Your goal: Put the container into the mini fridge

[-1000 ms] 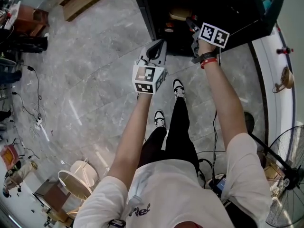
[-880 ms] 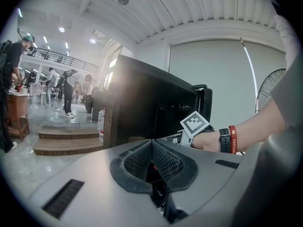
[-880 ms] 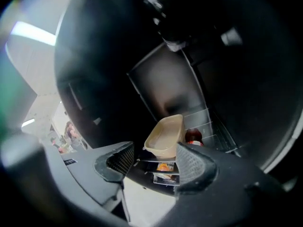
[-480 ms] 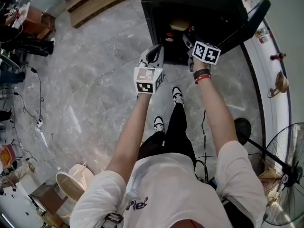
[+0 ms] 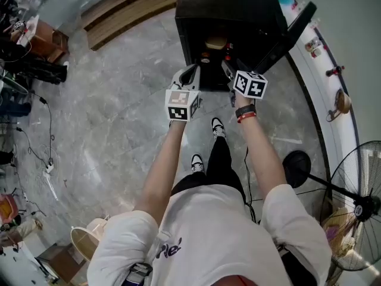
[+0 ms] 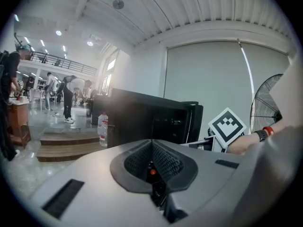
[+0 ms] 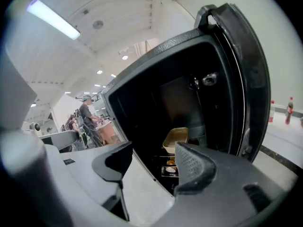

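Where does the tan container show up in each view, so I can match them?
Head view: top centre, the container sits inside the open fridge.
Left gripper view: not in it; only the fridge's outside shows, centre.
Right gripper view: centre, inside the fridge.
Shared landmark: the black fridge.

Black mini fridge, dark inside too. Tan container, paler rim. Light grey left gripper: black cross-hatched pads, small red dot between them. White marker cube, black square pattern. Grey marble floor, white veins. Brown wooden step. White shirt, dark lettering. Black trousers. White shoes, black trim. Red wristband beside black band. Black fan.
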Tool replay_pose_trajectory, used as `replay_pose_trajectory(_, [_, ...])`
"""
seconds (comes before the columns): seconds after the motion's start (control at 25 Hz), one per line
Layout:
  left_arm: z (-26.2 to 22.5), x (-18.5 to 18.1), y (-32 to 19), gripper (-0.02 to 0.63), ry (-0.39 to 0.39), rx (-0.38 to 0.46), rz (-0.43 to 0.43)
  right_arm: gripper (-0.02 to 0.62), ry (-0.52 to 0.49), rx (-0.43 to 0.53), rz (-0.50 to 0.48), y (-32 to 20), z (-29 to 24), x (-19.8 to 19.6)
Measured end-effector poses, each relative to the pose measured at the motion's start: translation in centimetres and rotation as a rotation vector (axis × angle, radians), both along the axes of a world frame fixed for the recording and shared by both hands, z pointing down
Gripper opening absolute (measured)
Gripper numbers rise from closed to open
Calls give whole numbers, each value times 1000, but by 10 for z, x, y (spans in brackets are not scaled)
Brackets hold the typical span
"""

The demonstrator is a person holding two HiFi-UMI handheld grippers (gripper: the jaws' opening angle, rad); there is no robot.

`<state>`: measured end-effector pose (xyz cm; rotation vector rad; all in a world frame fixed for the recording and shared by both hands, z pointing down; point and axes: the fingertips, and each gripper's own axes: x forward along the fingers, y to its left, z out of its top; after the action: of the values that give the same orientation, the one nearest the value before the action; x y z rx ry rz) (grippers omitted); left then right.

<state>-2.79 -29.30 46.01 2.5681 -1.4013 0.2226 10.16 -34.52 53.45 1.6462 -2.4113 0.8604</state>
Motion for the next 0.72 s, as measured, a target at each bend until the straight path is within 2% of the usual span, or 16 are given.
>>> replay_pose_trajectory(0.4, [-49,5,37,20,4,29,34,289,8,92,58,62,-78,7])
replay_pose_trajectory(0.72, [-91,5,69,21,-2,94,40,193,48,179,86,117,-125,14])
